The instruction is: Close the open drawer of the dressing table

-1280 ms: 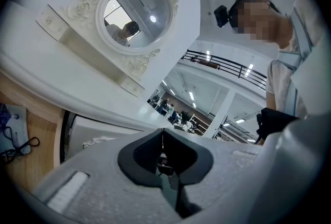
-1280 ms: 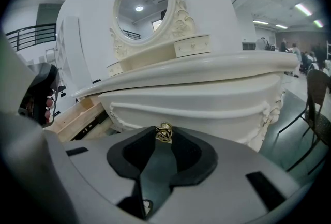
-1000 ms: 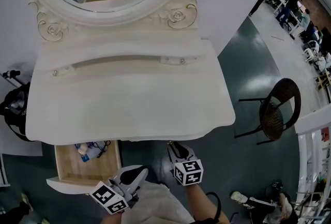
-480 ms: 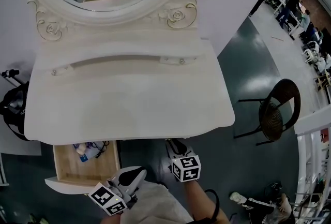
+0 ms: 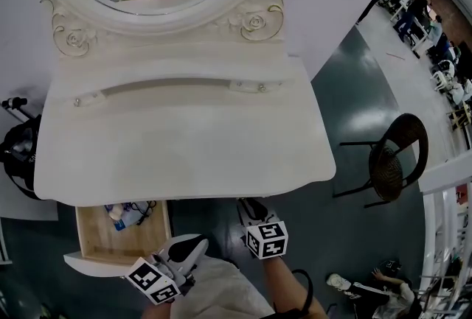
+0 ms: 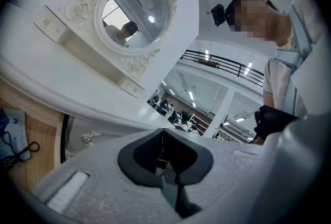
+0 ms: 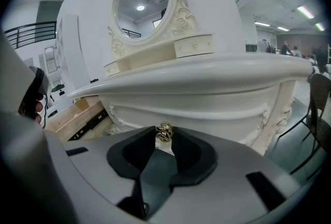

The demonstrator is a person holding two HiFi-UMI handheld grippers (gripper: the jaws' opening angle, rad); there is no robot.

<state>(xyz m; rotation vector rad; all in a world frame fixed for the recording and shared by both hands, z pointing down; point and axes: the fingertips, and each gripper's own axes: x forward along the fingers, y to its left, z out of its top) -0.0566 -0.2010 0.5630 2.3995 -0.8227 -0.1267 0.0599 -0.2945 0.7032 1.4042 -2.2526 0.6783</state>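
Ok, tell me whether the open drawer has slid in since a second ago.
No. The drawer still sticks out as far past the dressing table's front edge as before.

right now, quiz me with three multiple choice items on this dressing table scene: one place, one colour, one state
1. In the head view, the open drawer sits under the table's: A right front; B left front; C back edge.
2. The knob between the right gripper's jaws is: A black; B white; C gold.
3. The left gripper's jaws are: A together, empty; B wide apart; C clamped on a bottle.
B: its wooden box juts out at lower left. C: it shines gold. A: the jaws meet with nothing between.
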